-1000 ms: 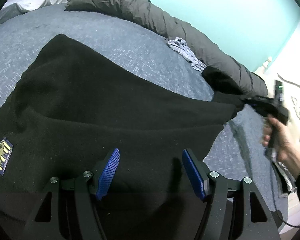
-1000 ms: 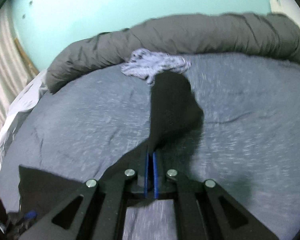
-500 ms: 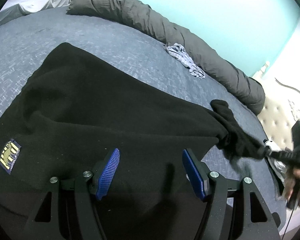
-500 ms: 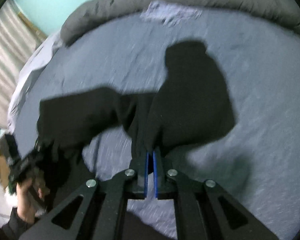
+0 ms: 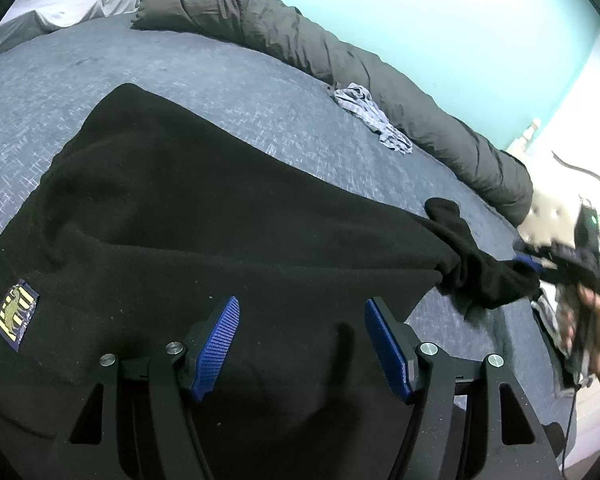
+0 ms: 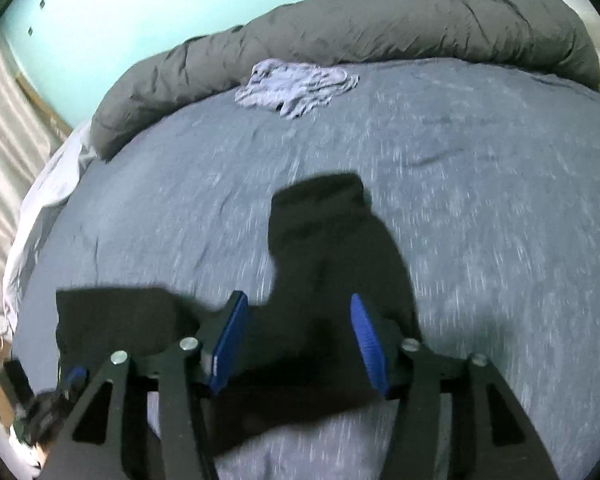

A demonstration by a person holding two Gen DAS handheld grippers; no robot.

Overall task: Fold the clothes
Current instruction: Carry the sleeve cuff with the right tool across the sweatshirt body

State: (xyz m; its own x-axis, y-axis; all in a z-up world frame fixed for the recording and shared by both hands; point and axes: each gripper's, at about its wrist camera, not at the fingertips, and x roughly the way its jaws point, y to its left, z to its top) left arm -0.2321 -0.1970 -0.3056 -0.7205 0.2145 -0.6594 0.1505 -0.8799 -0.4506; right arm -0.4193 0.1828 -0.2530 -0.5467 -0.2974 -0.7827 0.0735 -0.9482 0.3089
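The right gripper (image 6: 298,344) is opening its jaws and letting go of the sleeve (image 6: 332,240) of the black fleece (image 5: 220,220) spread on the bed (image 5: 180,76), so it should be drawing clear without snagging while the left gripper (image 5: 300,344) is hanging released over the near hem

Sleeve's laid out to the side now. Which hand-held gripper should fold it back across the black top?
Right, probably. The right hand-held gripper is opening directly over the sleeve, which lies between its pads. The left hand-held gripper hangs open over the top's body, far from the sleeve.
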